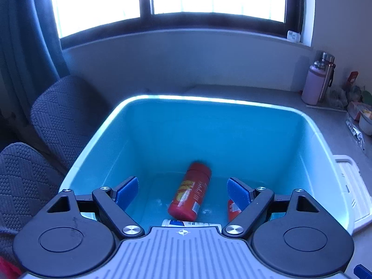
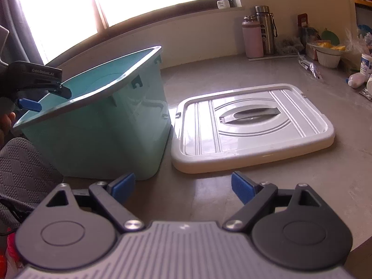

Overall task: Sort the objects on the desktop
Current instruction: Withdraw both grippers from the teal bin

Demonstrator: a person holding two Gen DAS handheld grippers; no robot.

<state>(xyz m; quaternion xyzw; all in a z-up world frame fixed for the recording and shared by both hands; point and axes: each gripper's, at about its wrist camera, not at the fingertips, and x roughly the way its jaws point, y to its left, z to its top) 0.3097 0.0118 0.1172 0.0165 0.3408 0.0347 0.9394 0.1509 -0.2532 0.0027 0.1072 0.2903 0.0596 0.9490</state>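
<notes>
A teal storage bin [image 1: 148, 125] stands on the grey table. A red bottle [image 1: 190, 191] lies on the bin floor, with a second red item [image 1: 232, 211] to its right and a white-and-blue item [image 1: 186, 223] in front, both partly hidden. My left gripper [image 1: 183, 191] is open and empty, held over the bin's near rim; it also shows in the right wrist view [image 2: 30, 104] at the bin's left rim. My right gripper [image 2: 183, 188] is open and empty above the table, in front of the bin [image 2: 104, 127] and its grey lid [image 2: 253, 125].
The lid lies flat to the right of the bin. A pink bottle [image 2: 252, 38] and a steel flask [image 2: 266, 29] stand at the back wall. Bowls, packets and small bottles [image 2: 330, 55] crowd the far right. A dark fabric chair [image 1: 62, 116] is left of the bin.
</notes>
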